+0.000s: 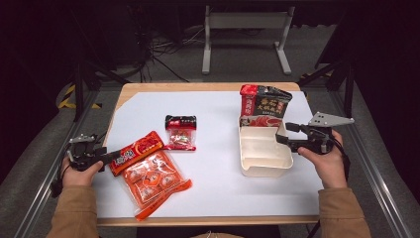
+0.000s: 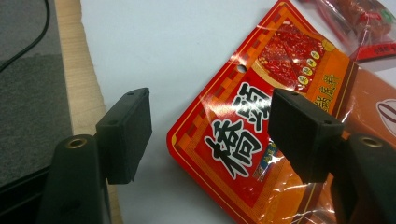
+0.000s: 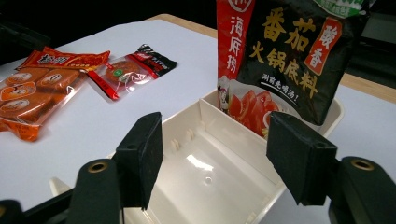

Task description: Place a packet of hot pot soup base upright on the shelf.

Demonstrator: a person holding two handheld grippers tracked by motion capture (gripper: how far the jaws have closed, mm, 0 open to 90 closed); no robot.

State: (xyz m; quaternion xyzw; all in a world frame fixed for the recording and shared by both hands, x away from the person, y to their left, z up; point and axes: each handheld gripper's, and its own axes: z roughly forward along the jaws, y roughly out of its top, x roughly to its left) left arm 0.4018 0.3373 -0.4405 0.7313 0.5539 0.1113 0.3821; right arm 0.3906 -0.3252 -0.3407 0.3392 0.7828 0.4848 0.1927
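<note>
flat glossy red-orange foil snack packet (image 2: 252, 140) with black characters, lying at the white sheet's left edge, partly over a clear orange multi-pack of round cakes (image 1: 151, 181). left gripper (image 2: 210, 135): jaws apart, straddling the packet's corner. right gripper (image 3: 215, 154): jaws apart over a cream plastic divided box (image 3: 205, 182), where a black-and-red soup-base pouch (image 3: 285, 56) stands upright.

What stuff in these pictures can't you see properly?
- Left tool, left gripper view: its right jaw covers part of the red packet and its writing.
- Orange multipack, high view: the red packet overlaps its upper corner.
- Black pouch, right gripper view: the top is cut off by the picture edge, and the cream box wall hides the bottom.
- Small sweet pack, high view: the label is too small to read.
</note>
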